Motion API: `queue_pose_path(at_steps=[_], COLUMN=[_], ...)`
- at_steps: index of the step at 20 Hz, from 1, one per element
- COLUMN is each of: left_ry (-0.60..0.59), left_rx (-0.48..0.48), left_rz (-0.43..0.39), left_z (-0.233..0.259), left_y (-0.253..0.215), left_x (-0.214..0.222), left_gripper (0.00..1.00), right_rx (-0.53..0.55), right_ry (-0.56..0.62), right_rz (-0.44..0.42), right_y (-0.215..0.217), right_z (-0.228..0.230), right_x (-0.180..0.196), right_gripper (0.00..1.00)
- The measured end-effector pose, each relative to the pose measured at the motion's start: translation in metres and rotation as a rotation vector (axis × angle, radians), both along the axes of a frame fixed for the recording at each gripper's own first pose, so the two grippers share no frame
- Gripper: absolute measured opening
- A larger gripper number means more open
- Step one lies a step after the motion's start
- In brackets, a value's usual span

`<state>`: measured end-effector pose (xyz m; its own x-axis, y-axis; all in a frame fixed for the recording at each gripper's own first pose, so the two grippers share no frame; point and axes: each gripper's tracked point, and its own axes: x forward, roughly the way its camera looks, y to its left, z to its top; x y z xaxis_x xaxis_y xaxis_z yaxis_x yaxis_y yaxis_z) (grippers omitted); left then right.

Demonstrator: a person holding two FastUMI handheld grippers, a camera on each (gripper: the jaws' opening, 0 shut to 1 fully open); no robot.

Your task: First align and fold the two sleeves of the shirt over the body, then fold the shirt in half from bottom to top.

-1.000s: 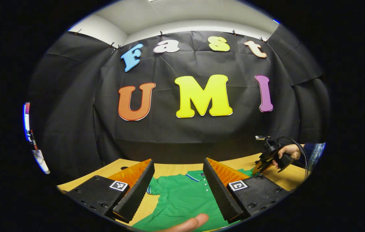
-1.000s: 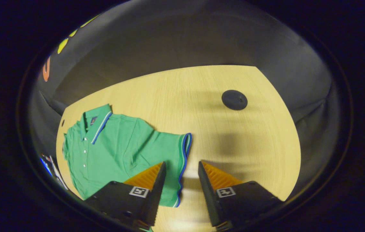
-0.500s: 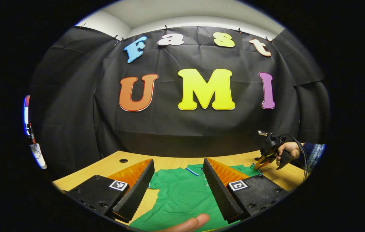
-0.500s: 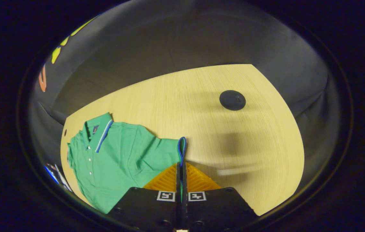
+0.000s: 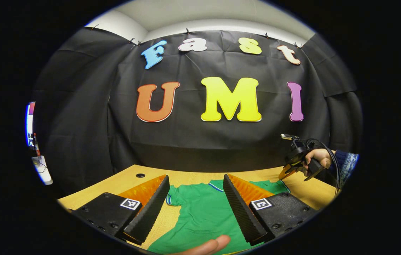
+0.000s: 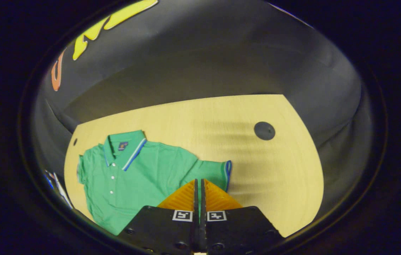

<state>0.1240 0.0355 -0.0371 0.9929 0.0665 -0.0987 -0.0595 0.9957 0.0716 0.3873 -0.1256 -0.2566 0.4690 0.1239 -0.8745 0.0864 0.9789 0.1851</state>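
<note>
Since a second ago the right gripper (image 6: pixel 199 181) has closed on the sleeve (image 6: pixel 210 170) and lifted it.
Left gripper (image 5: pixel 195 198) hovers wide open, holding nothing, the green polo shirt (image 5: pixel 200 212) lying between its fingers.

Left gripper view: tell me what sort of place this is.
Likely a staged recording booth, not a home: black cloth wall draped behind a bare wooden table, a green polo shirt laid flat on it, and a hand holding cabled tongs.
</note>
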Motion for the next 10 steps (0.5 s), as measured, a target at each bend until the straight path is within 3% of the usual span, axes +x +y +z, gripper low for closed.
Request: queue_pose_path(at_steps=[3, 5, 7, 8, 9, 10], left_ry=[0.018, 0.021, 0.028, 0.031, 0.032, 0.033], left_rx=[-0.005, -0.008, -0.006, -0.002, 0.003, 0.008], left_rz=[-0.005, -0.008, -0.017, -0.020, -0.022, -0.025], left_z=[-0.005, -0.006, -0.008, -0.008, -0.008, -0.007], left_y=[-0.001, -0.003, -0.009, -0.011, -0.012, -0.013], left_x=[0.000, 0.001, 0.002, 0.002, 0.002, 0.002], left_gripper=[0.98, 0.98, 0.98, 0.98, 0.98, 0.98], right_rx=[-0.021, -0.014, 0.021, 0.049, 0.079, 0.097], right_ry=[0.046, 0.067, 0.091, 0.109, 0.135, 0.158], right_rz=[-0.028, -0.037, -0.043, -0.042, -0.041, -0.038], right_y=[-0.014, -0.023, -0.021, -0.016, -0.011, -0.007], right_z=[-0.013, -0.020, -0.025, -0.031, -0.036, -0.042], right_x=[-0.008, -0.010, -0.012, -0.013, -0.015, -0.017], right_gripper=[0.09, 0.36, 0.36, 0.48, 0.36, 0.42])
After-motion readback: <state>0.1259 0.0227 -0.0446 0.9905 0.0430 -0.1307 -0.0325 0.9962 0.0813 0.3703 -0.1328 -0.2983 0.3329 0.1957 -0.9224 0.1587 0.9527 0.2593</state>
